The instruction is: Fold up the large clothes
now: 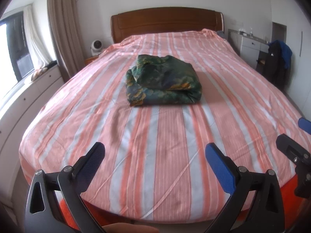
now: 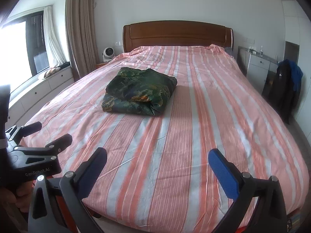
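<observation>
A dark green patterned garment (image 1: 162,81) lies folded into a thick bundle in the middle of the bed (image 1: 136,136); it also shows in the right wrist view (image 2: 139,91). My left gripper (image 1: 154,151) is open and empty, held over the foot of the bed, well short of the bundle. My right gripper (image 2: 157,157) is open and empty, beside the left one at the foot of the bed. The right gripper shows at the right edge of the left wrist view (image 1: 294,134), and the left gripper at the left of the right wrist view (image 2: 52,134).
The bed has a pink and white striped sheet (image 2: 194,126) and a wooden headboard (image 2: 176,33). White drawers under a window (image 2: 38,89) run along the left. A small fan (image 2: 108,54) stands by the headboard. A white cabinet (image 2: 256,66) and dark hanging clothes (image 2: 285,89) stand at the right.
</observation>
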A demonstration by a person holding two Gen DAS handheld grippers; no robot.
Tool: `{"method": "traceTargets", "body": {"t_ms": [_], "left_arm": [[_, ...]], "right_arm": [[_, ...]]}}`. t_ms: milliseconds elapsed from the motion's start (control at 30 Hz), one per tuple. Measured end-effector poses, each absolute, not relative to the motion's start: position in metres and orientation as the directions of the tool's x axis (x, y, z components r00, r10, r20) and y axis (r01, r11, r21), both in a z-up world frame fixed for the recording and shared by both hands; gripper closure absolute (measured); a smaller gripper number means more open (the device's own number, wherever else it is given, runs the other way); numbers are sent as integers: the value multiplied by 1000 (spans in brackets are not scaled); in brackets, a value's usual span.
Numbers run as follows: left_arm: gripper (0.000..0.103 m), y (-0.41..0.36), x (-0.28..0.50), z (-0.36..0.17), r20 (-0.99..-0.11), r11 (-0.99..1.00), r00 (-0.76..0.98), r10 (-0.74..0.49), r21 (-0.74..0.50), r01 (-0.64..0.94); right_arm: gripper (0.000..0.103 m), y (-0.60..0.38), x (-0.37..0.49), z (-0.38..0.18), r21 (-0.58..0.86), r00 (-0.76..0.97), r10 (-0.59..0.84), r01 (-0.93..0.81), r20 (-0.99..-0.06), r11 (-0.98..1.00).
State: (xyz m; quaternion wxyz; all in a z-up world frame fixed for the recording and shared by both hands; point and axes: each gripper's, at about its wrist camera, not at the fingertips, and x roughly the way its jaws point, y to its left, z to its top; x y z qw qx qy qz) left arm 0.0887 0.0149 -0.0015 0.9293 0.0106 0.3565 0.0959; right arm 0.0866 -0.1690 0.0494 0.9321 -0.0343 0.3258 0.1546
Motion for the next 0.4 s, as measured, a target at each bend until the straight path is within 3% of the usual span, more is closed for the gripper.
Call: {"method": "traceTargets", "body": {"t_ms": [400], "left_arm": [[0, 13, 83, -3, -639, 980, 743, 196, 92, -179]], "right_arm": [[0, -164, 88, 38, 13, 727, 246, -310, -642, 951]]}}
